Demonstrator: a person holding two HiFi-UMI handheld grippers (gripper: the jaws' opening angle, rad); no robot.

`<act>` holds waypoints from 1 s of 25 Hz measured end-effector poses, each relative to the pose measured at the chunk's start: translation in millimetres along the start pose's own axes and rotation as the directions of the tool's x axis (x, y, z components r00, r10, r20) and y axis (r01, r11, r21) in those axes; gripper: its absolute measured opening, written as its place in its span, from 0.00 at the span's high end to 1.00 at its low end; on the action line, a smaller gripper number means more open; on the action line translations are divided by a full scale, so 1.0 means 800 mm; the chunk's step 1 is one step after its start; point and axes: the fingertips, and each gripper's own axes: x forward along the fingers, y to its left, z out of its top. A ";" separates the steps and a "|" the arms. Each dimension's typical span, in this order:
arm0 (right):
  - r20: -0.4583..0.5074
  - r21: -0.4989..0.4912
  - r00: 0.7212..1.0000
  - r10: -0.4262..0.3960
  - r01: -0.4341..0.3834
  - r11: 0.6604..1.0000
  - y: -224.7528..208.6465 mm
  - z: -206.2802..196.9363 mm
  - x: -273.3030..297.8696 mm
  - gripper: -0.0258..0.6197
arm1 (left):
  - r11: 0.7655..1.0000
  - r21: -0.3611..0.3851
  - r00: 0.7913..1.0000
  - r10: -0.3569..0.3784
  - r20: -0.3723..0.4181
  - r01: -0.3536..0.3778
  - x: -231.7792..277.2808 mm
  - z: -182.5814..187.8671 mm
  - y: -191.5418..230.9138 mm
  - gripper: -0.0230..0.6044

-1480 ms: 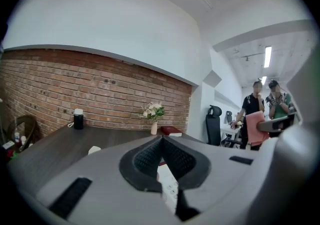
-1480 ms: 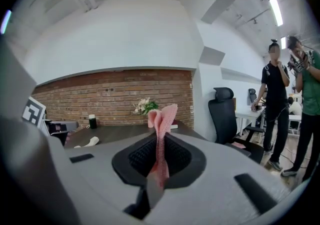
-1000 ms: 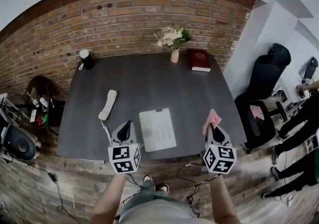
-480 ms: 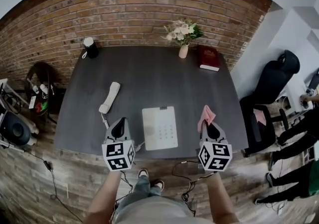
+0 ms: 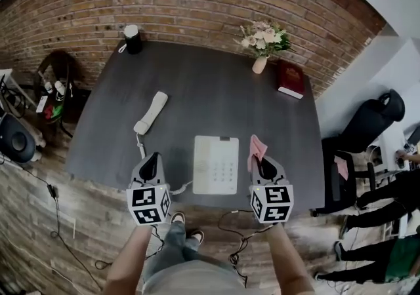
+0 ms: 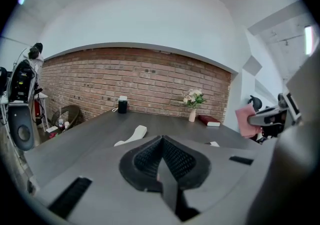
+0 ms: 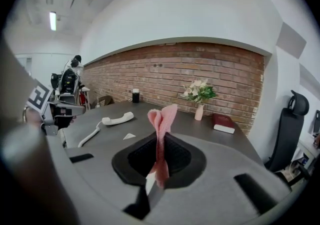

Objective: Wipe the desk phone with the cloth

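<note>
Pinching the pink cloth (image 5: 256, 150), the right gripper (image 5: 265, 166) hovers at three o'clock of the desk phone (image 5: 216, 164); left gripper (image 5: 152, 160), jaws pressed together, empty, at nine. Handset (image 5: 151, 113) lies off-hook at ten o'clock; vase (image 5: 260, 64), book (image 5: 291, 80) far at one.

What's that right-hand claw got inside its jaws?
A pink cloth, clamped in the right gripper, whose jaws are shut on it. Its folded top stands up above them and a bit hangs out below. The strip pinched between the jaws is covered.
</note>
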 end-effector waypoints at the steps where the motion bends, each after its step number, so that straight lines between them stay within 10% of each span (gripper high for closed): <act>1: -0.004 -0.022 1.000 0.019 -0.019 1.000 0.006 0.001 0.006 0.93 | 1.000 -0.004 1.000 0.006 -0.004 -0.006 -0.002 -0.004 0.004 0.96; 12: -0.093 -0.292 0.979 0.183 -0.202 0.935 0.068 0.003 0.055 0.93 | 0.992 -0.053 0.993 0.112 -0.038 -0.114 -0.030 -0.045 0.063 0.96; 25: -0.296 -0.553 0.907 0.299 -0.418 0.721 0.128 -0.016 0.104 0.93 | 0.973 -0.109 0.979 0.200 -0.036 -0.203 -0.046 -0.072 0.106 0.96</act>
